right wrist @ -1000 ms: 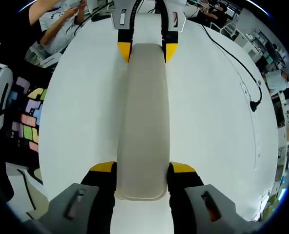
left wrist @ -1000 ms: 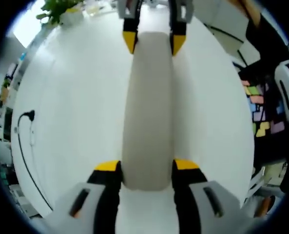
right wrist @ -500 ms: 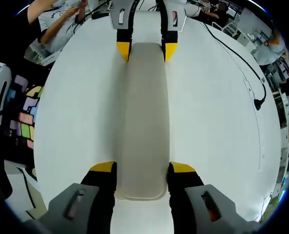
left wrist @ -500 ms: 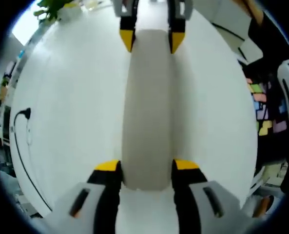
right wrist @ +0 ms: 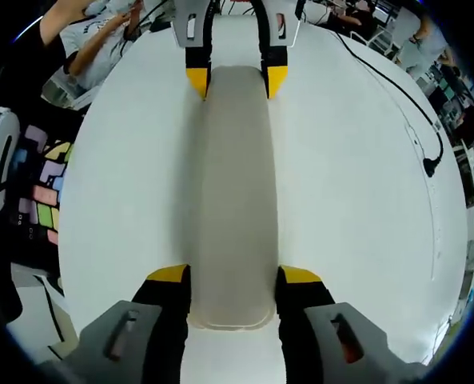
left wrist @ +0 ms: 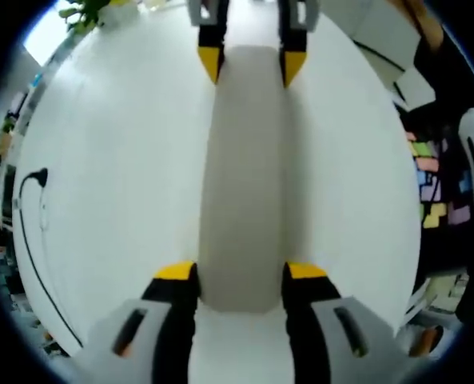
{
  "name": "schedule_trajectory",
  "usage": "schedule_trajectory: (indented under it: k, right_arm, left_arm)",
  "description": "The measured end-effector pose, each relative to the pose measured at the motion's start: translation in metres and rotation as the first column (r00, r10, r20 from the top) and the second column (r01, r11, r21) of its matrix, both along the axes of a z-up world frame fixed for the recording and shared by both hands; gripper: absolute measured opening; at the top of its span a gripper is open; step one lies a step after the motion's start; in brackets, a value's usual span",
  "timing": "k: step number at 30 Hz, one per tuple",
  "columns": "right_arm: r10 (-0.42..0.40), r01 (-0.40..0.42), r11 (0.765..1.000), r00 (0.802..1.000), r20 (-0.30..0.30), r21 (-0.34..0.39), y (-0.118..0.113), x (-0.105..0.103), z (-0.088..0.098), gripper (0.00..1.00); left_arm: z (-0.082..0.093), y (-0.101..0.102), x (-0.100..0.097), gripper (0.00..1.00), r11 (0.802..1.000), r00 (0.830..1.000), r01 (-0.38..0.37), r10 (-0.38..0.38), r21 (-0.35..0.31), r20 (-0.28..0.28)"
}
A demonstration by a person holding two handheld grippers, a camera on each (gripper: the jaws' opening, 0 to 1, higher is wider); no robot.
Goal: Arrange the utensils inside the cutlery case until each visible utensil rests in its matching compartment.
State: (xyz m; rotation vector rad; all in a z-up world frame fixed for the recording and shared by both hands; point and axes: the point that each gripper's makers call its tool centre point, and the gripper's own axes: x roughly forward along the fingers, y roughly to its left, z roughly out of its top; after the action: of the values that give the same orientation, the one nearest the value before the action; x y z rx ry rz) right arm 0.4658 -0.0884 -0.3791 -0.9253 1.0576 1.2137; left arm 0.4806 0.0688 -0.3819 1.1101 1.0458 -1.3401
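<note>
Gripping cutlery case (left wrist: pixel 243 176) — both ends.

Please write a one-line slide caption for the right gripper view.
Both claws, right and left, grip opposite ends of the closed grey case above the white table.

Bright, even light; soft blur, fisheye-warped edges.

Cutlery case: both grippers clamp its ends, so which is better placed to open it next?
Neither clearly. The left gripper and right gripper each grip one end of the closed cutlery case symmetrically; no latch or seam is visible to favour either.
</note>
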Motion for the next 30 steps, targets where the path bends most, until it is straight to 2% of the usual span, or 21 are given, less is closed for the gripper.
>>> schedule_trajectory:
  k: [9,12,17,19,21,22,23,24,27,28,29,30]
  right_arm:
    - [-0.030,0.030,0.999,1.000,0.000,0.017,0.001,0.008,0.002,0.44]
    - [-0.032,0.032,0.999,0.999,0.002,0.023,0.001,0.006,0.001,0.44]
    - [-0.040,0.039,0.999,0.999,0.003,0.028,0.003,0.000,0.000,0.45]
    - [-0.044,0.044,0.998,0.999,0.000,0.038,0.003,0.001,0.000,0.48]
    - [-0.043,0.044,0.997,0.999,-0.021,0.056,0.005,0.001,0.001,0.58]
    - [-0.045,0.045,0.995,0.999,-0.002,0.089,0.009,0.003,0.003,0.59]
    - [-0.049,0.049,0.993,0.999,-0.009,0.105,0.010,-0.001,0.007,0.60]
    - [-0.045,0.046,0.993,0.999,-0.007,0.106,0.009,-0.001,0.011,0.63]
    - [-0.039,0.028,0.984,0.997,0.059,0.178,0.010,0.009,0.030,0.77]
    - [-0.052,0.037,0.981,0.996,0.075,0.190,0.008,0.016,0.035,0.81]
    - [-0.080,0.058,0.979,0.991,0.108,0.194,0.002,0.026,0.041,0.87]
    - [-0.128,0.101,0.975,0.983,0.131,0.199,-0.003,0.034,0.045,0.92]
  left_arm:
    - [0.000,0.000,-0.002,0.44,1.000,1.000,-0.001,0.001,-0.010,-0.003]
    - [0.001,0.001,0.000,0.44,1.000,1.000,-0.001,0.001,-0.030,-0.008]
    - [0.001,0.000,0.000,0.45,1.000,1.000,-0.004,0.004,-0.018,-0.013]
    - [0.002,-0.001,-0.007,0.54,0.999,0.997,-0.040,0.039,-0.023,-0.066]
    - [0.002,-0.002,-0.006,0.66,0.999,0.998,-0.038,0.036,-0.027,-0.057]
    - [0.001,0.001,-0.002,0.68,1.000,0.999,-0.028,0.027,-0.012,-0.034]
    - [0.003,0.005,0.000,0.68,1.000,0.999,-0.026,0.026,0.005,-0.019]
    - [0.006,0.007,-0.001,0.68,1.000,0.999,-0.026,0.026,0.001,-0.021]
    - [0.022,0.005,-0.003,0.79,0.998,0.999,-0.038,0.037,-0.046,-0.008]
    - [0.028,0.003,0.000,0.90,0.997,0.999,-0.035,0.037,-0.073,0.020]
    - [0.034,0.003,0.004,0.99,0.995,0.998,-0.029,0.033,-0.092,0.049]
    - [0.041,0.005,0.005,0.99,0.995,0.997,-0.023,0.030,-0.098,0.066]
